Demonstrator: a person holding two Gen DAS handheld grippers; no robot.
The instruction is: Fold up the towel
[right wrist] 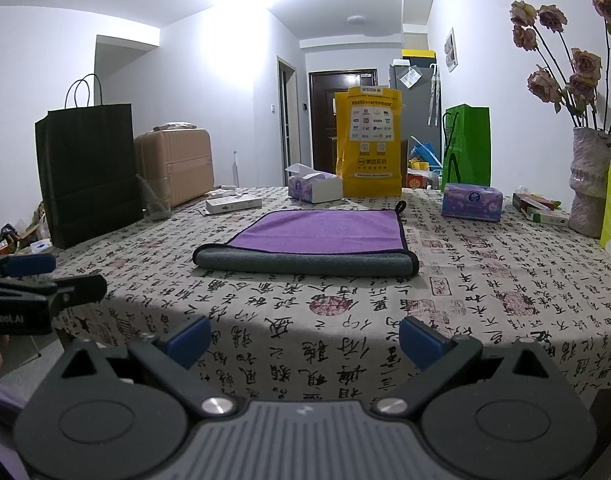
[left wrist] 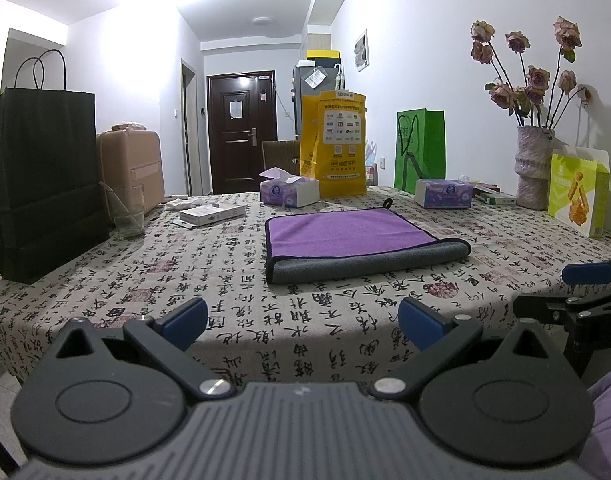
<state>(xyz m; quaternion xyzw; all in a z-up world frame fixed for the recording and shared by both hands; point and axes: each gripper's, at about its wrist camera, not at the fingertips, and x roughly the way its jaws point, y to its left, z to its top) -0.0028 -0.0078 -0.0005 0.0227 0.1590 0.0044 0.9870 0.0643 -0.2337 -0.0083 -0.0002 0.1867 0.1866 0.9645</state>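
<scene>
A purple towel (left wrist: 345, 232) with a grey underside lies folded flat on the patterned tablecloth (left wrist: 265, 320), its grey fold edge nearest me; it also shows in the right wrist view (right wrist: 321, 232). My left gripper (left wrist: 301, 320) is open and empty, held back at the table's near edge, well short of the towel. My right gripper (right wrist: 303, 338) is open and empty too, also at the near edge. The right gripper shows at the right edge of the left wrist view (left wrist: 577, 292), and the left gripper at the left edge of the right wrist view (right wrist: 37, 280).
A black paper bag (left wrist: 41, 192) and a glass (left wrist: 127, 212) stand at the left. Two tissue packs (left wrist: 289, 192) (left wrist: 443, 194), a yellow bag (left wrist: 333, 144), a green bag (left wrist: 419, 152), a flower vase (left wrist: 535, 168) and a snack box (left wrist: 577, 196) line the far and right sides.
</scene>
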